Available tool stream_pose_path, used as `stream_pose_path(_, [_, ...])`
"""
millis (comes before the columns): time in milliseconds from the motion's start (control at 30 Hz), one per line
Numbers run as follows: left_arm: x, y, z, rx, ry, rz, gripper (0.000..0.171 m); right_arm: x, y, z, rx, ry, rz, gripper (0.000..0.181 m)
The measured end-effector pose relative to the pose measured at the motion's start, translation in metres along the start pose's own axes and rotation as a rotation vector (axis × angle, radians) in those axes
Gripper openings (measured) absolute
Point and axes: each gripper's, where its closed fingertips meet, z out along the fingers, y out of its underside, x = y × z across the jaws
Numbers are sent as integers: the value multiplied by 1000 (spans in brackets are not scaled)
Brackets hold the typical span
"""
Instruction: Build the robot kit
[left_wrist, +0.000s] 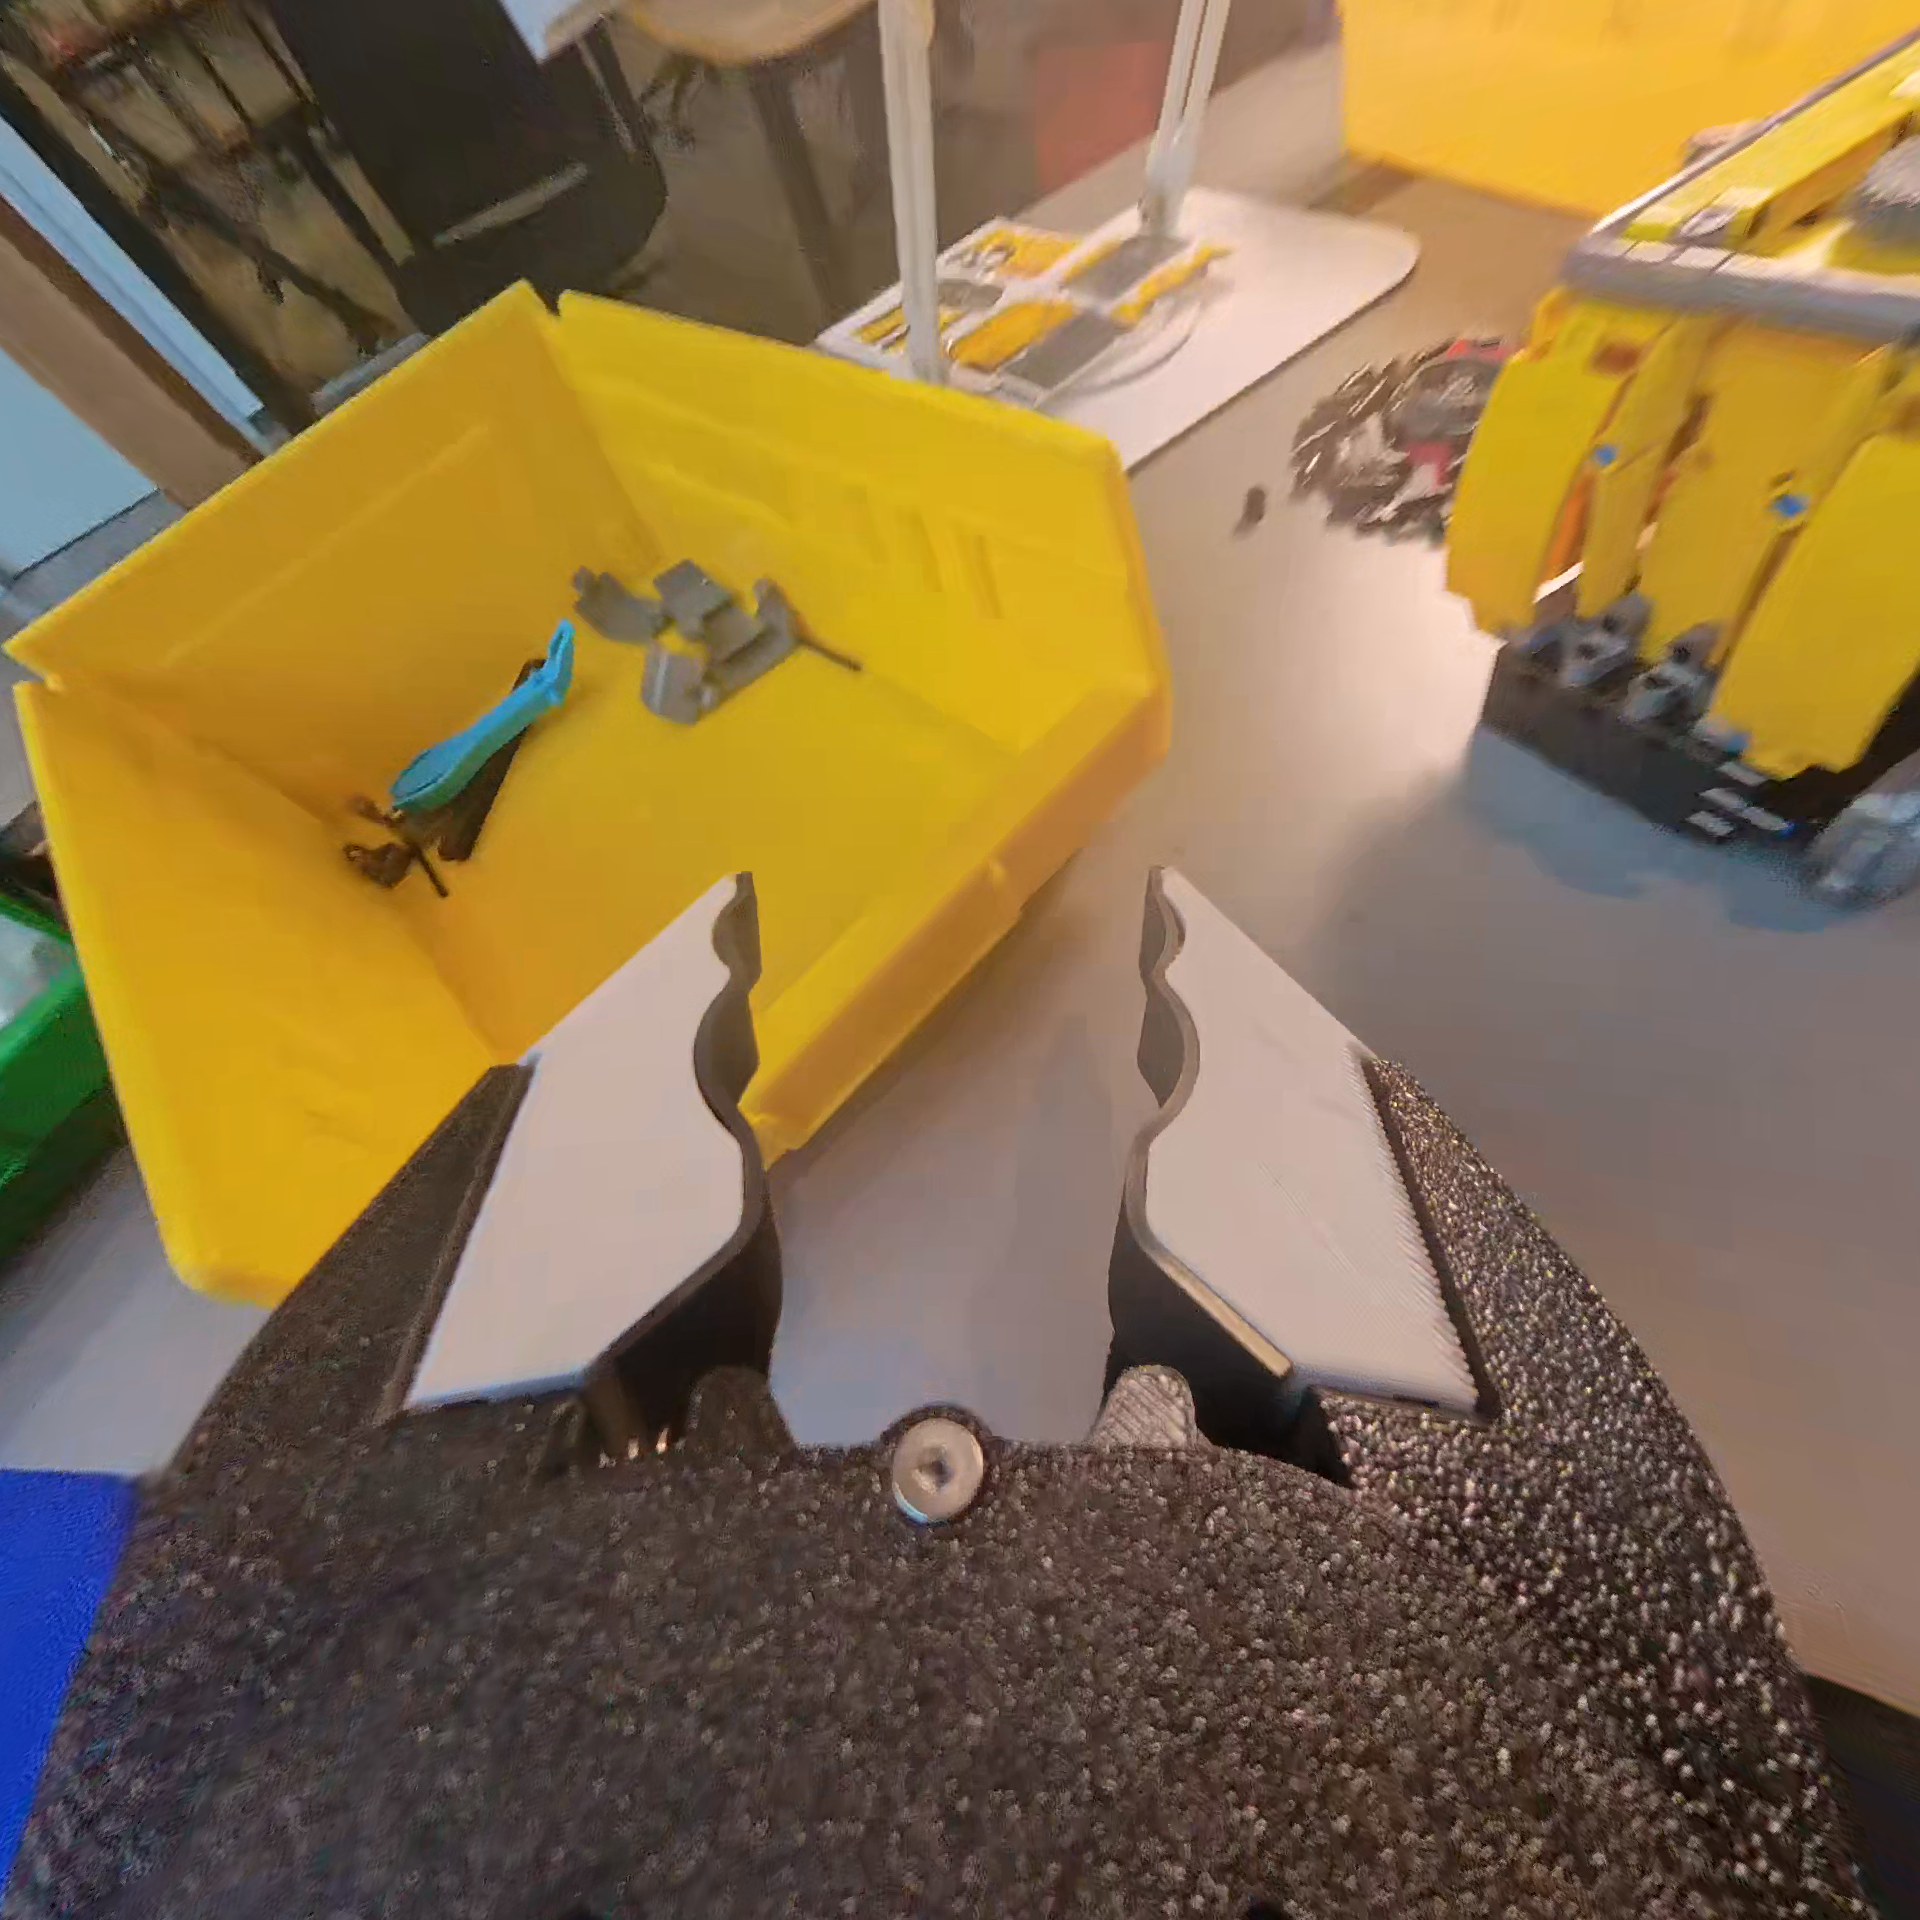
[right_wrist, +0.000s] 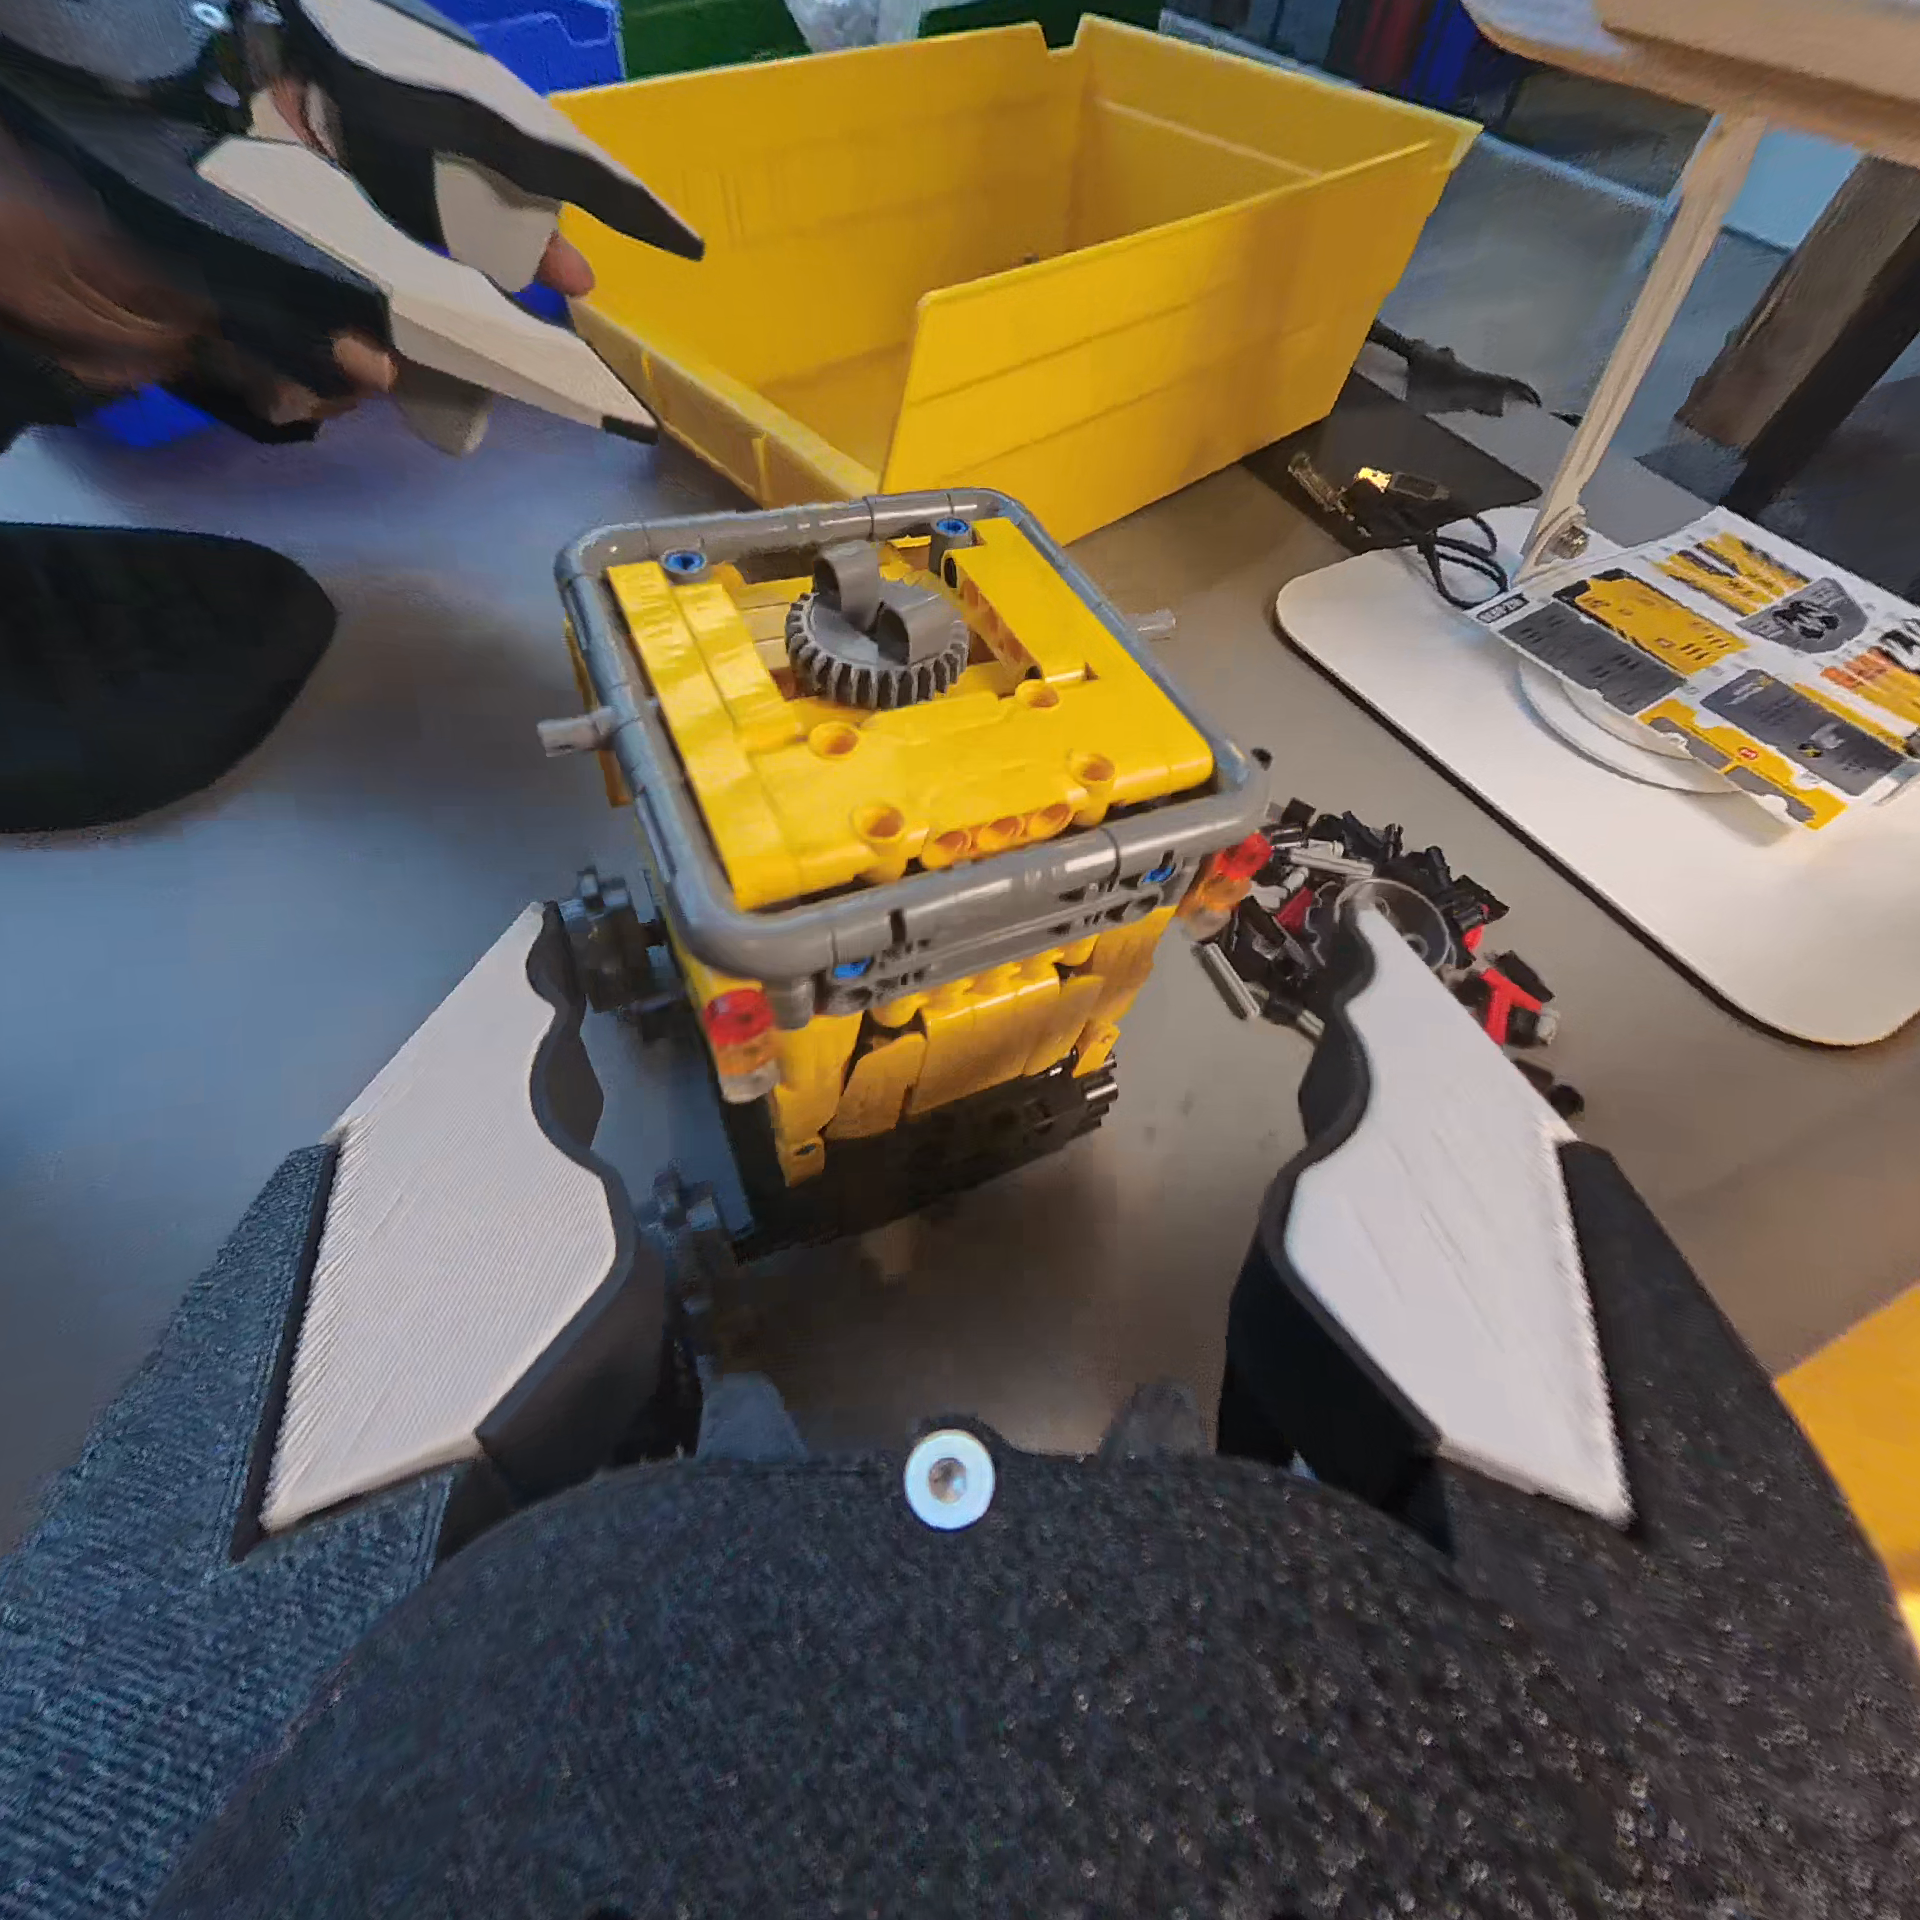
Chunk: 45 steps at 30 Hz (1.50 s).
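Both tongs stand open and empty: right gripper (right_wrist: 956, 925) straddles the brick model (right_wrist: 894, 831), rigid but fragile; left gripper (left_wrist: 951, 883) beside the yellow bin (left_wrist: 935, 499).

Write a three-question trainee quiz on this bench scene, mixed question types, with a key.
1. True or false: the right gripper is shut on the yellow brick model.
2. Multiple choice: the blue tool lies in A) the yellow bin B) the green bin C) the pile of loose parts.
3. Fill in: the grey piece on top of the model is a ____.

Key
1. False: it is open, with a finger on either side of the model.
2. A
3. gear

The left gripper is open and holds nothing.
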Motion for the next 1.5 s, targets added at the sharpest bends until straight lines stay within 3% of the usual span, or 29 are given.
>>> stream_pose_path(167, [-18, 16, 12, -120, 23, 22, 78, -8, -2, 15, -2, -135, -9, 125])
stream_pose_path(400, [-17, 29, 15, -162, 78, 61, 80, -56, 16, -28, -29, -302, -93, 125])
stream_pose_path(700, [-16, 32, 28, -231, 73, 173, 74, -64, 15, -33, 12, -248, -60, 125])
stream_pose_path(900, [-15, 32, 39, -248, 63, 199, 57, -72, 17, -35, -6, -173, -29, 126])
stream_pose_path(1033, [-5, 23, 51, -229, 34, 297, 42, -82, 16, -37, 10, -122, 0, 126])
stream_pose_path(1200, [0, 5, 64, -150, -9, 269, 48, -94, 2, -58, 89, -186, 42, 129])
stream_pose_path(1333, [22, -35, 47, 73, 49, 155, 51, -89, -24, -92, 241, -201, 35, 122])
stream_pose_path(1500, [27, -103, 22, 378, 93, -119, 38, -35, -35, -109, 388, -39, 84, 97])
